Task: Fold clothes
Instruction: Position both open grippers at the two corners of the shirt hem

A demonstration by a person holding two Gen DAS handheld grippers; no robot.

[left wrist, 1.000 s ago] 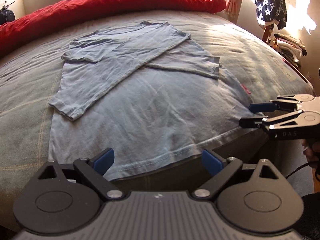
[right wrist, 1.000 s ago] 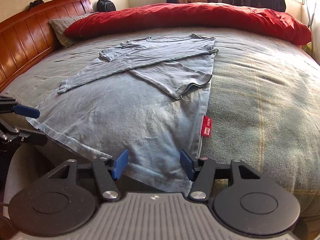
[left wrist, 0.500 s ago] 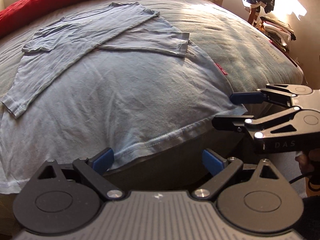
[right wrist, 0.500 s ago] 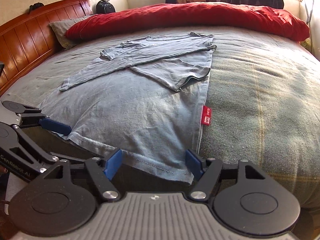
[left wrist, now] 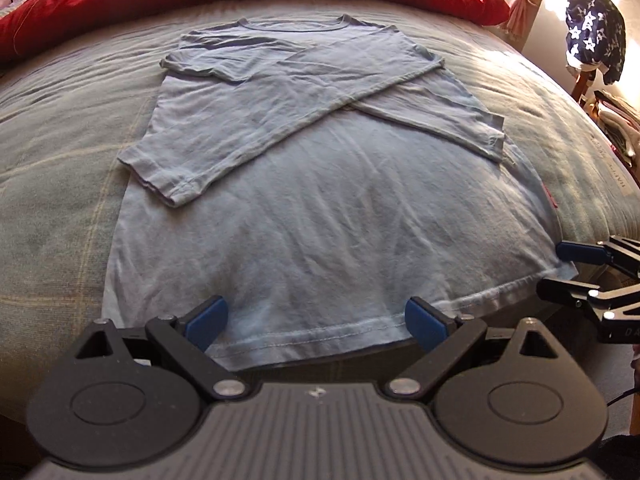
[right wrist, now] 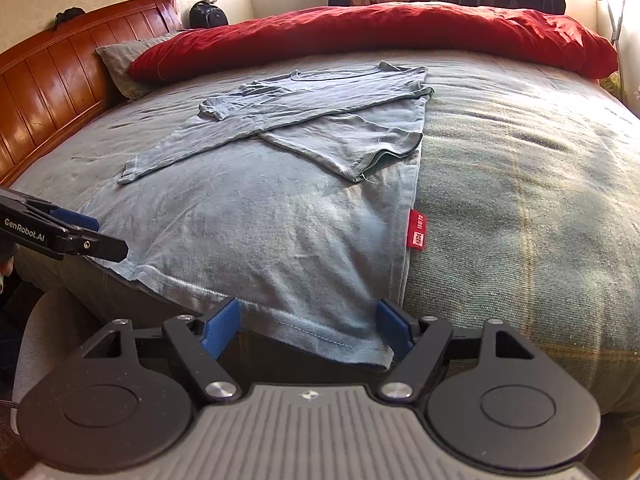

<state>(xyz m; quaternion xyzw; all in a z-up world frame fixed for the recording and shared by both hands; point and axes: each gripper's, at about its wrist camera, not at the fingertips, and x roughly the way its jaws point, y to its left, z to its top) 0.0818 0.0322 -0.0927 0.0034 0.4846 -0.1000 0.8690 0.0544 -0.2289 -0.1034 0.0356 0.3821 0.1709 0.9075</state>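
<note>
Nearest to me, my left gripper (left wrist: 316, 320) has its jaws spread wide over the bottom hem of the light blue long-sleeved shirt (left wrist: 320, 208), one blue pad on each side of a stretch of hem, neither pressing on the cloth. My right gripper (right wrist: 308, 324) sits at the shirt's other bottom corner; its jaws have just been opening and now stand apart, the corner lying between the pads unclamped. The hem hangs slightly over the near edge of the bed (right wrist: 520, 200).

Further out, the shirt lies flat on the grey-green bedcover, its two sleeves folded across the chest so they cross. A red label (right wrist: 417, 229) sticks out from the side seam on the right.

Beyond the collar, a red duvet (right wrist: 380, 36) runs across the far side of the bed, with a wooden headboard (right wrist: 60, 80) on the left in the right wrist view.
</note>
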